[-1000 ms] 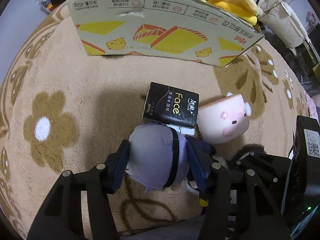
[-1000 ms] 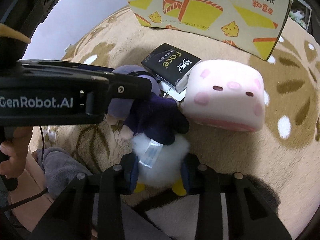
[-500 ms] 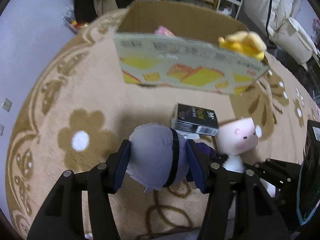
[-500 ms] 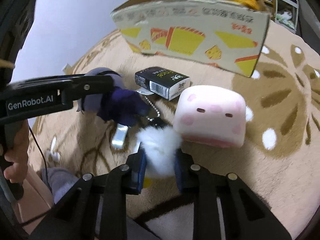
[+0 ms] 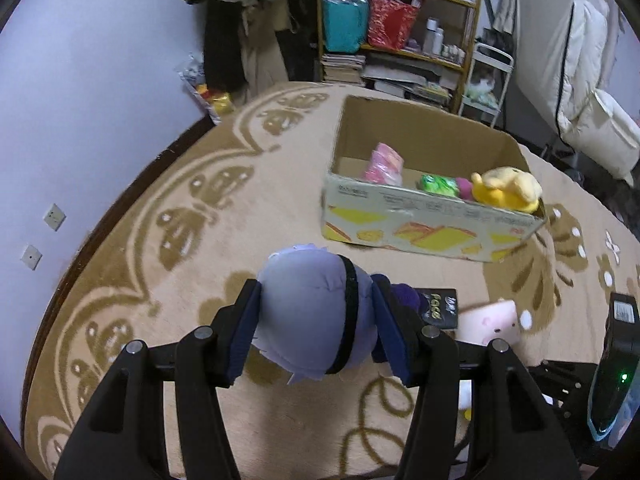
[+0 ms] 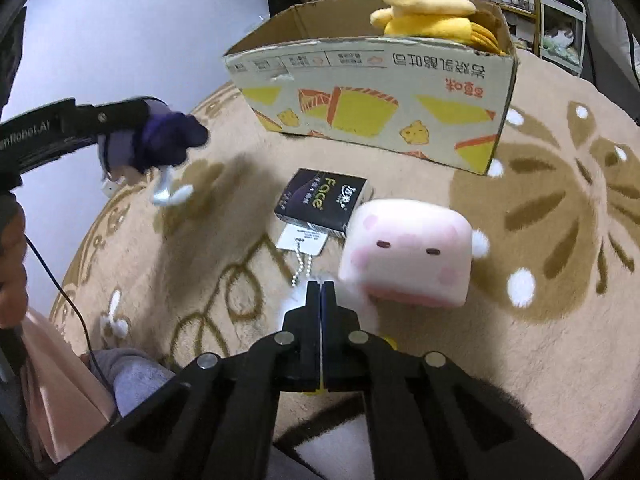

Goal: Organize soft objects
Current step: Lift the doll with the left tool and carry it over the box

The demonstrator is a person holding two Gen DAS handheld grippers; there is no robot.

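My left gripper (image 5: 316, 320) is shut on a purple plush doll (image 5: 312, 316) by its lilac head and holds it high above the rug; it also shows in the right wrist view (image 6: 160, 144). My right gripper (image 6: 322, 292) is shut, with only a sliver of white fluff beside its tips; what it pinches is hidden. A pink cube plush (image 6: 408, 252) and a black tissue pack (image 6: 324, 200) lie on the rug. The cardboard box (image 5: 424, 220) holds a yellow plush (image 5: 506, 194), a pink item and a green item.
A beige flowered rug (image 5: 200, 240) covers the floor. Cluttered shelves (image 5: 400, 20) and a white padded coat (image 5: 580, 80) stand beyond the box. A black device with a green light (image 5: 616, 380) sits at the right. A loose tag and chain (image 6: 300, 248) lie by the tissue pack.
My left gripper has lifted the purple doll well above the rug, away from the white fluffy toy. My right gripper has closed from around that toy to fully shut.
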